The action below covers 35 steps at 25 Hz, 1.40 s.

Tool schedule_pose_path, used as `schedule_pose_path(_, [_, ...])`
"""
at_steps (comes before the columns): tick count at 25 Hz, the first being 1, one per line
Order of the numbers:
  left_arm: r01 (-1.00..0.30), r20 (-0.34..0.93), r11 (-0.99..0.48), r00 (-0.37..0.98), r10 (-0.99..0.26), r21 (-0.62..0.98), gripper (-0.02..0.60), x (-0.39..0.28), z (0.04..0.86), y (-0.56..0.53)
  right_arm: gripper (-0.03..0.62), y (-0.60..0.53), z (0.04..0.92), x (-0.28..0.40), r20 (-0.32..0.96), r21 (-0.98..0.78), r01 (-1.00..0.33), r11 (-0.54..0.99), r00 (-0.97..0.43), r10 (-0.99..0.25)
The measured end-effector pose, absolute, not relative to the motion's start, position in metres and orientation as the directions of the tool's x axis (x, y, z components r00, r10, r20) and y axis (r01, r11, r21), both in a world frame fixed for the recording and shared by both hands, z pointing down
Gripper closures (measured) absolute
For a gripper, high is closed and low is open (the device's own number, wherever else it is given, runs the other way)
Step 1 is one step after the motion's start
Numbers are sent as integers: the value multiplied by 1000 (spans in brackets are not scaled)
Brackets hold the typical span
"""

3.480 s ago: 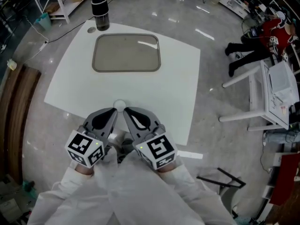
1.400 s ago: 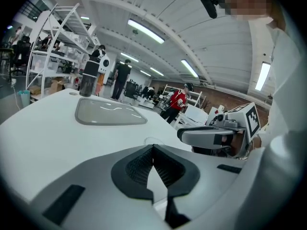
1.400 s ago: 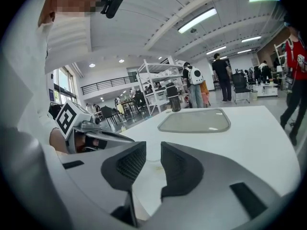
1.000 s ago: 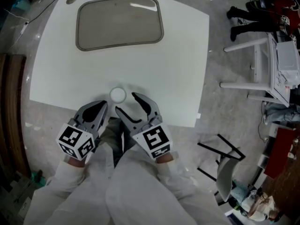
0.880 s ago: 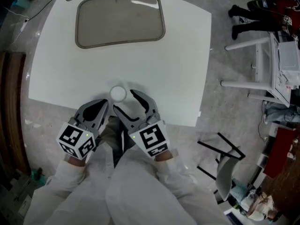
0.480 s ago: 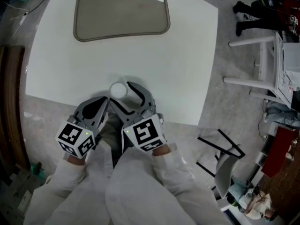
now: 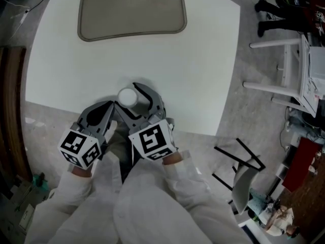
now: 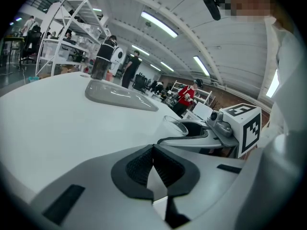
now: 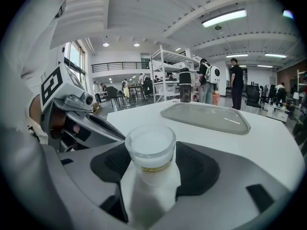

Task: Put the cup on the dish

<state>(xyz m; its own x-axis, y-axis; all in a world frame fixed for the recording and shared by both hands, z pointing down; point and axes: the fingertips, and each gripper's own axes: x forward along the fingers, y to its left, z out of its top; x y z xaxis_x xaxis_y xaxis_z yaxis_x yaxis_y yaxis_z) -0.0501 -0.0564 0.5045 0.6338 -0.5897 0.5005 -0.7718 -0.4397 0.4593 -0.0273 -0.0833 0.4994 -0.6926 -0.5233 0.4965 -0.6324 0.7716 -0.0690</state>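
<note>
Looking down from the head view, the cup (image 7: pixel 127 96) sits upright on the white counter (image 7: pixel 203 60), close to the near edge and right in front of the person. It's a small clear cup that looks milky white, with a thin yellowish band partway down its side.

The right tool (image 9: pixel 151 169) has its jaws spread wide with the cup standing right between them. In the right gripper view the dark pads (image 9: pixel 196 169) flank it on both sides, and bare counter shows on either side of the cup's lower half, so I wouldn't call it a squeeze.

The left tool (image 8: pixel 153 150) is just beside the right one, on the left. Its jaws are together, pads meeting at the tips, with nothing between them. It's hanging near the counter's near edge.

The dish (image 7: pixel 131 11) is a grey-beige tray with rounded corners at the far end of the counter, well apart from the cup. Lots of bare white surface lies between them, so the cup isn't on it.

A dark bottle (image 9: pixel 185 92) stands beyond the dish. Both arms are in white sleeves (image 7: pixel 152 202).
</note>
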Motion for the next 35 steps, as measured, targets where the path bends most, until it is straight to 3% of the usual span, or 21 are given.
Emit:
schedule_pose_path(24, [-764, 485, -446, 642, -594, 466, 575, -55, 500, -58, 324, -83, 499, -28, 517, 3, -609, 793, -678, -523])
schedule_pose_path(35, [-777, 438, -477, 627, -644, 411, 575, -51, 463, -72, 324, -94, 446, -11, 471, 40, -622, 782, -678, -564])
